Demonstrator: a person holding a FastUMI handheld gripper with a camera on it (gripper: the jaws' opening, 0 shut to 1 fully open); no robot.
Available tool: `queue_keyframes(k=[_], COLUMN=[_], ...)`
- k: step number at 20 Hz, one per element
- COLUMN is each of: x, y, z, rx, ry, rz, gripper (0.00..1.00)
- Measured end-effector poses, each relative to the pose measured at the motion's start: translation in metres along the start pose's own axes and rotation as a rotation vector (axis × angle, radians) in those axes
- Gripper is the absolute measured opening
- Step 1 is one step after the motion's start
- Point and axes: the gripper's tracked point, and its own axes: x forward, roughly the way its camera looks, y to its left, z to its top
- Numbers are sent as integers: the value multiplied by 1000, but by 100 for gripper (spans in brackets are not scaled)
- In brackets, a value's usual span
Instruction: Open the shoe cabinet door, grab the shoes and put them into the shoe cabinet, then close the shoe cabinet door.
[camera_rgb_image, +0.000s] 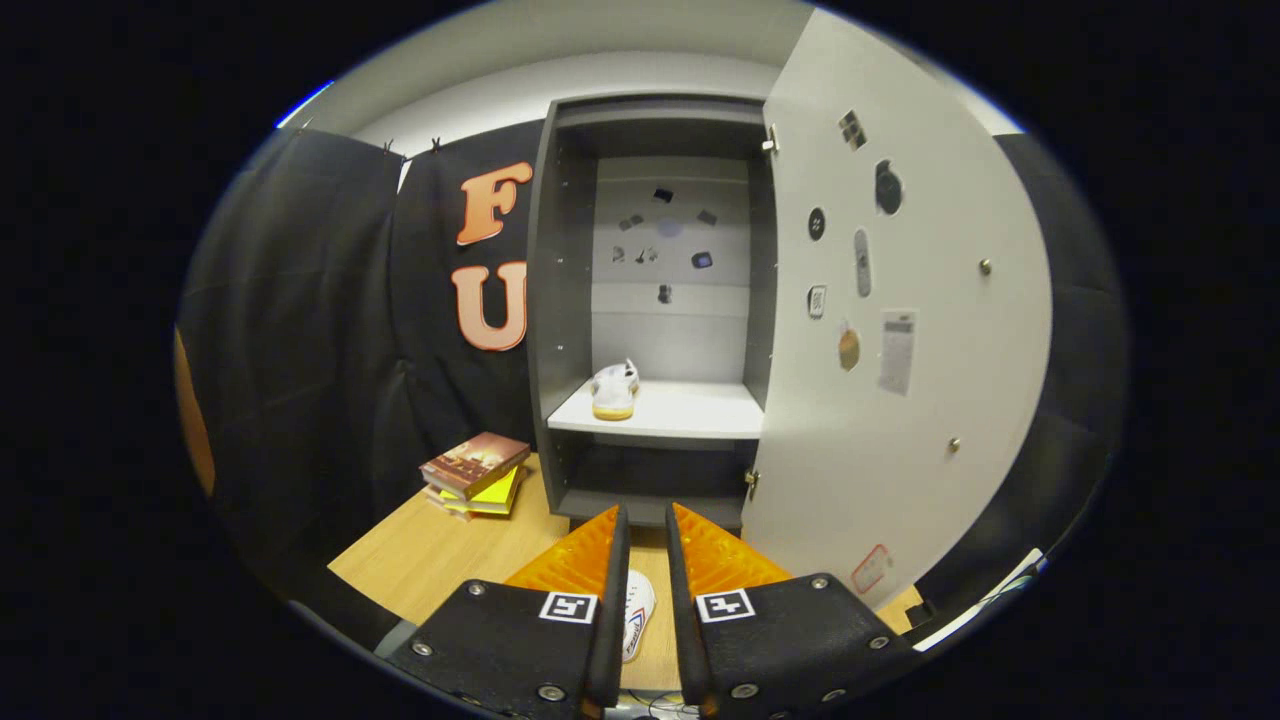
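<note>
In the gripper view, the hand-held gripper (646, 520) hangs over the tabletop (440, 550), fingers parted and empty, a white shoe (636, 612) lying between them below. Another shoe (614, 390) sits on the shoe cabinet (560, 300) shelf; the door (900, 400) stands open. Descending off-centre could nudge the shoe aside.

Matt panels, pale wood grain and glossy orange plastic

The hand-held gripper (645, 545) is showing matt black, finely textured bodies with small metal screws, and its fingers (578, 560) are gleaming in ribbed, translucent orange plastic with dark rubbery inner pads. Under and between them the counter (430, 560) is looking like smooth pale wood laminate, and a white shoe (637, 612) is lying there. Ahead, the shoe cabinet (560, 300) is showing matt grey board with a smooth white shelf (690, 412); its open door (930, 400) is appearing satin white, dotted with paper stickers. Left of the fingers, books (476, 472) are showing glossy covers.
</note>
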Motion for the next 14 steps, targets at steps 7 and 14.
queue_keyframes(k=[7,14], x=[56,105], y=[16,19], z=[-92,-197], rx=[-13,-15], ry=[237,449], rz=[57,80], gripper=[49,62])
